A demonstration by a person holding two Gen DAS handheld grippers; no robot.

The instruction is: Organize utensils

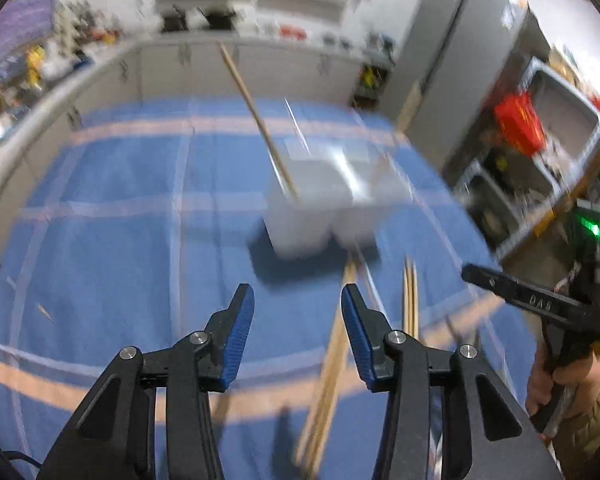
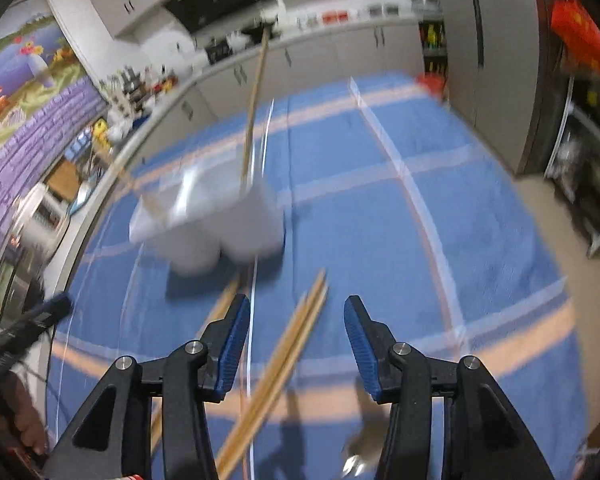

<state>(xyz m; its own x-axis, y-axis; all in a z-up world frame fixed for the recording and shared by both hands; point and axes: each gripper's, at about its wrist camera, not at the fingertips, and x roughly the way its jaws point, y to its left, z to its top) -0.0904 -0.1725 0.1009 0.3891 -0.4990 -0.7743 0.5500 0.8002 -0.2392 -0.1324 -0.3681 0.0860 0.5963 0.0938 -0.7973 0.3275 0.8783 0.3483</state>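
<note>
Left gripper (image 1: 298,300): wide, empty | right gripper (image 2: 296,312): wide, empty, above loose chopsticks (image 2: 278,364) on blue cloth (image 2: 380,240) for pickup | white holder (image 2: 220,224) beyond, one stick (image 2: 254,112) standing inside, leaning.

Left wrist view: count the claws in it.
2. The left claw sits in the foreground, open above the blue cloth; the right claw is at the right edge, held by a hand, only partly visible.

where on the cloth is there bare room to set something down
Bare blue cloth lies left of the white holder, and right of it in the right view. It is crowded just in front of the holder, where loose chopsticks lie.
</note>
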